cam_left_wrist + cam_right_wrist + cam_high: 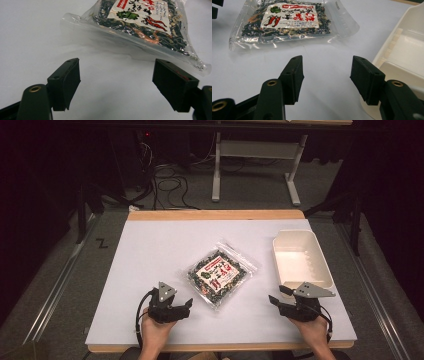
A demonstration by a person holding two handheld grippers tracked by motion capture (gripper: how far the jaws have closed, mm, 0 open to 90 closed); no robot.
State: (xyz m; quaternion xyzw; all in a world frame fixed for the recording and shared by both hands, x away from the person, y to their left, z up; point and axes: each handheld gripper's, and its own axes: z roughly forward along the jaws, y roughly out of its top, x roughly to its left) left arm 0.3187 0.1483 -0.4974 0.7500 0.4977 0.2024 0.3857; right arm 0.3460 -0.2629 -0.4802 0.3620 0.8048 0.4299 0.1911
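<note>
White table (150, 250), packet (220, 272) between tools

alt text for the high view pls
A clear bag of dark dried food lies mid-table on a white sheet, an empty cream tray at its right. Two hand-held tools, left and right, point at the bag, not touching it.

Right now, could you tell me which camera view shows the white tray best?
The high view: the whole white tray appears there, empty, at the table's right side beyond the right gripper. The right gripper view catches just part of its rim and inside.
</note>
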